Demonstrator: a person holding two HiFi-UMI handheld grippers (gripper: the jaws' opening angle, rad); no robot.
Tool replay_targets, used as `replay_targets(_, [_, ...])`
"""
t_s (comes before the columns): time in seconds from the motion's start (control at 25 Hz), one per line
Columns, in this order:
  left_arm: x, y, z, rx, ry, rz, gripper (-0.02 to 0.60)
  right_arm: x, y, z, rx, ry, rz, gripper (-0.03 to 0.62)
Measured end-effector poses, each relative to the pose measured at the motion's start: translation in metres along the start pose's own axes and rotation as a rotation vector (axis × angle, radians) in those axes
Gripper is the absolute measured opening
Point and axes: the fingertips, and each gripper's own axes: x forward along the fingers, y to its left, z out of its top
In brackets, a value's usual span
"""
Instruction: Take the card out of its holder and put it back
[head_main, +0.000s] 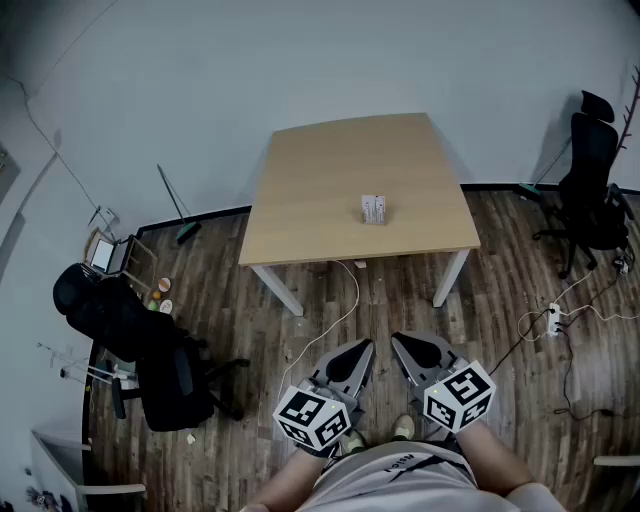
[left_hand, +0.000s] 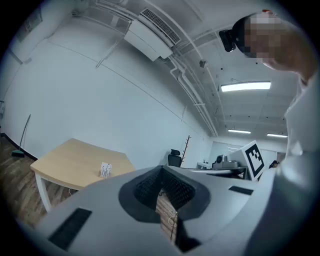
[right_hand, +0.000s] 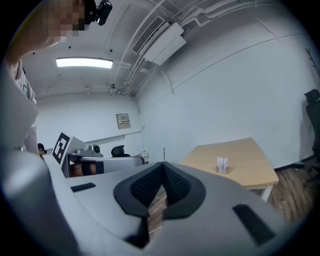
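Note:
A small white card (head_main: 373, 209) stands upright in its holder near the middle of the light wooden table (head_main: 320, 180). It also shows as a small white card (left_hand: 105, 170) in the left gripper view and a white card (right_hand: 222, 164) in the right gripper view. Both grippers hang low by the person's body, well short of the table. My left gripper (head_main: 360, 350) is shut with nothing in it, its pads meeting at the tip (left_hand: 161, 170). My right gripper (head_main: 403, 345) is likewise shut and empty, tip (right_hand: 163, 166) closed.
A black office chair (head_main: 150, 355) stands on the wood floor at the left, another chair (head_main: 592, 185) at the far right. A power strip (head_main: 553, 318) with cables lies right of the table. A white cable (head_main: 335, 315) trails from under the table. A broom (head_main: 175, 205) leans on the wall.

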Motion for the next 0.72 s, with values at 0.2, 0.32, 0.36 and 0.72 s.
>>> replay_targets(0.2, [0.0, -0.003, -0.004, -0.002, 0.003, 0.0, 0.012, -0.004, 0.002, -0.003, 0.023, -0.007, 0.027, 0.012])
replay_targets(0.32, [0.0, -0.006, -0.004, -0.001, 0.007, 0.0, 0.012, -0.007, 0.005, -0.001, 0.048, -0.019, 0.057, 0.012])
replay_targets(0.36, [0.001, -0.006, -0.004, 0.002, 0.007, 0.001, 0.012, -0.008, 0.004, 0.0, 0.048, -0.022, 0.059, 0.012])
replay_targets(0.72, [0.015, -0.015, -0.006, 0.037, 0.003, 0.007, 0.012, -0.025, -0.022, 0.004, 0.05, -0.055, 0.069, 0.012])
